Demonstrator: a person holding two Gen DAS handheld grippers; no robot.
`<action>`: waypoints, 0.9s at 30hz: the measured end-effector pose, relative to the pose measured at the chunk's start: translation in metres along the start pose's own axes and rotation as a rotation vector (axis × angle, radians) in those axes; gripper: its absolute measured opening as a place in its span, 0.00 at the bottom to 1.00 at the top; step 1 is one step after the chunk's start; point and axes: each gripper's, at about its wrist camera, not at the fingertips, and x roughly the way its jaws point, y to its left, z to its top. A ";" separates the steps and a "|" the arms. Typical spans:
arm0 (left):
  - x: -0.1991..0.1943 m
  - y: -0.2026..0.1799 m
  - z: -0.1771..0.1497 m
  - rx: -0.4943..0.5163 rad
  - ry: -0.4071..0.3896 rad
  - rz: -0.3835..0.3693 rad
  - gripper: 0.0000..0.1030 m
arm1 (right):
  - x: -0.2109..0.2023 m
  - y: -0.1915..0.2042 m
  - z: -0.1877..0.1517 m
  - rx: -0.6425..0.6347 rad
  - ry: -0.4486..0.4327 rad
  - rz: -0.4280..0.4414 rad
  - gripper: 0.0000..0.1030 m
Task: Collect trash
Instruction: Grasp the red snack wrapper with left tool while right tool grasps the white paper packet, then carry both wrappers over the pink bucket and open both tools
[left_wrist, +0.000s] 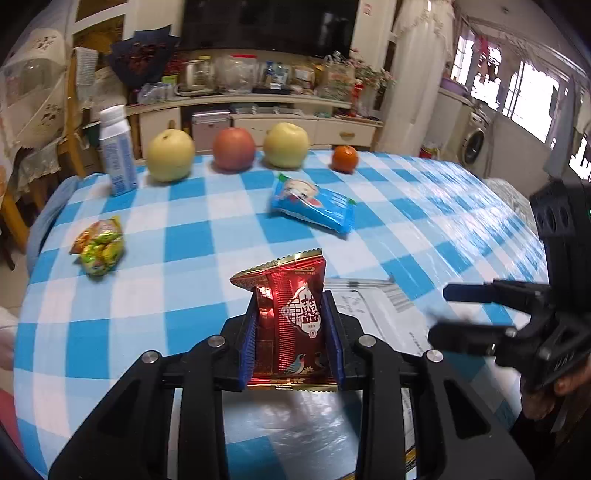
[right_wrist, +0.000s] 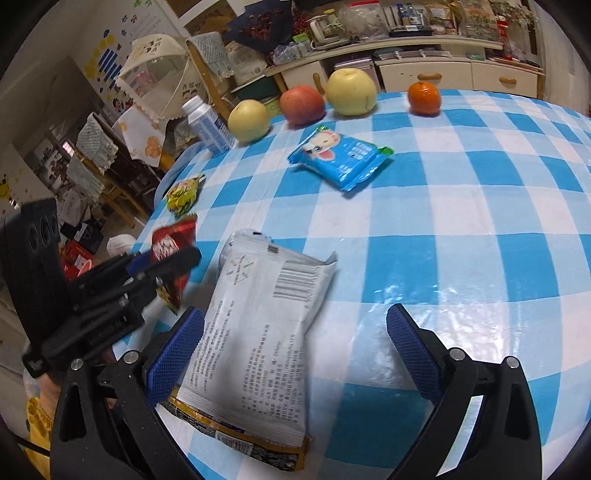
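Note:
My left gripper (left_wrist: 291, 314) is shut on a red foil snack wrapper (left_wrist: 291, 317), held upright above the blue-checked table; it also shows in the right wrist view (right_wrist: 171, 243). My right gripper (right_wrist: 295, 332) is open over the table, its left finger against a flat silver-white snack bag (right_wrist: 258, 332) lying between the fingers. The right gripper shows at the right of the left wrist view (left_wrist: 439, 314). A blue snack packet (left_wrist: 314, 203) (right_wrist: 340, 158) and a crumpled yellow-green wrapper (left_wrist: 99, 247) (right_wrist: 183, 194) lie on the table.
Two yellow pears (left_wrist: 170, 155) (left_wrist: 286, 144), a red apple (left_wrist: 233, 148), an orange (left_wrist: 344, 158) and a white-blue bottle (left_wrist: 117, 151) stand along the far table edge. A cluttered shelf unit (left_wrist: 258, 99) and chairs stand beyond.

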 end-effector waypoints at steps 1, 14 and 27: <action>-0.002 0.003 0.000 -0.007 -0.006 0.005 0.32 | 0.003 0.005 -0.001 -0.011 0.003 -0.003 0.95; -0.020 0.028 0.000 -0.070 -0.048 0.061 0.32 | 0.036 0.045 -0.013 -0.095 0.042 -0.090 0.82; -0.033 0.048 -0.004 -0.123 -0.065 0.074 0.33 | 0.052 0.060 -0.016 -0.164 0.057 -0.144 0.71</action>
